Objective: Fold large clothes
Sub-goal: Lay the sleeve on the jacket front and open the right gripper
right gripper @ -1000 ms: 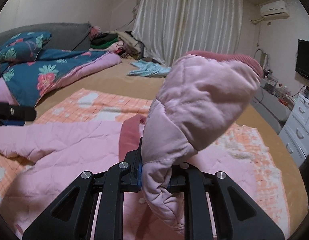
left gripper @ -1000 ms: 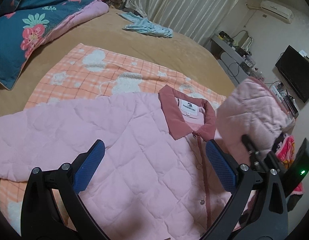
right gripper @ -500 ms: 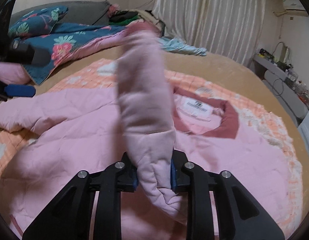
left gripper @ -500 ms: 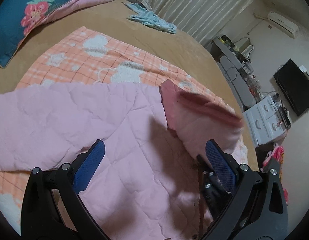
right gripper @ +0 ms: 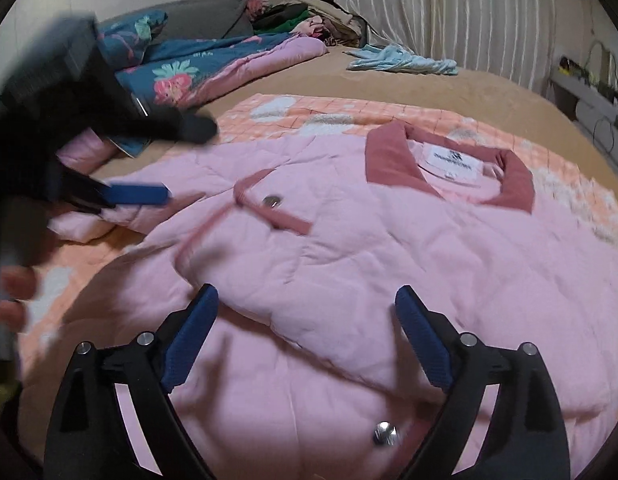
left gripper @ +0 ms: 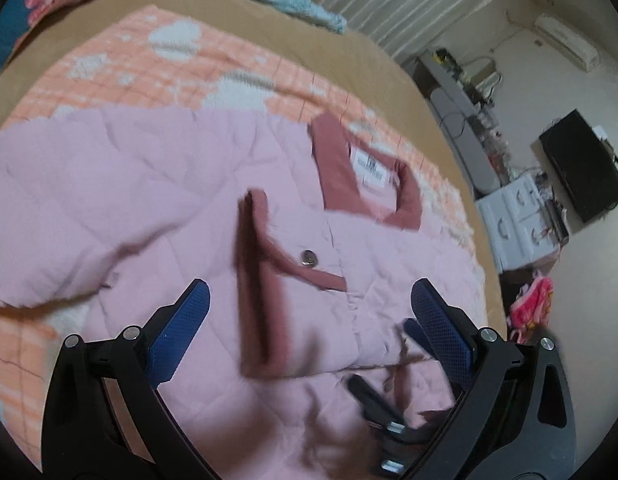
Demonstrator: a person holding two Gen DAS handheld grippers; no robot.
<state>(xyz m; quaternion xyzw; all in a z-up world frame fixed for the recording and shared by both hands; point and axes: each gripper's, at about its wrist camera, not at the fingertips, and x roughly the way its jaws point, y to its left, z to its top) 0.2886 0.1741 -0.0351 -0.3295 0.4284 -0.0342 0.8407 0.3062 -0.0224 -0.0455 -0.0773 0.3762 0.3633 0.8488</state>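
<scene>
A pink quilted jacket (right gripper: 449,264) with a dark-pink collar (right gripper: 393,160) lies face up on an orange checked blanket (right gripper: 301,112). Its right sleeve (right gripper: 309,248) lies folded across the chest, and the cuff with a snap button (right gripper: 269,204) points left. My right gripper (right gripper: 307,292) hovers just above this sleeve. Its jaws are opening, and the pads stand wide and press on nothing. My left gripper (left gripper: 309,288) is open over the same sleeve cuff (left gripper: 277,256) and holds nothing. It also shows at the left of the right wrist view.
A blue floral quilt (right gripper: 213,60) and a pillow lie at the back left of the bed. A light-blue garment (right gripper: 405,60) lies near the curtains. White drawers (left gripper: 517,216) and a black screen (left gripper: 581,164) stand past the bed's right edge. A person's fingers (right gripper: 13,292) show at far left.
My right gripper brought the raised sleeve down across the jacket front, then opened and let it go. My left gripper sank toward the jacket and stayed open.
</scene>
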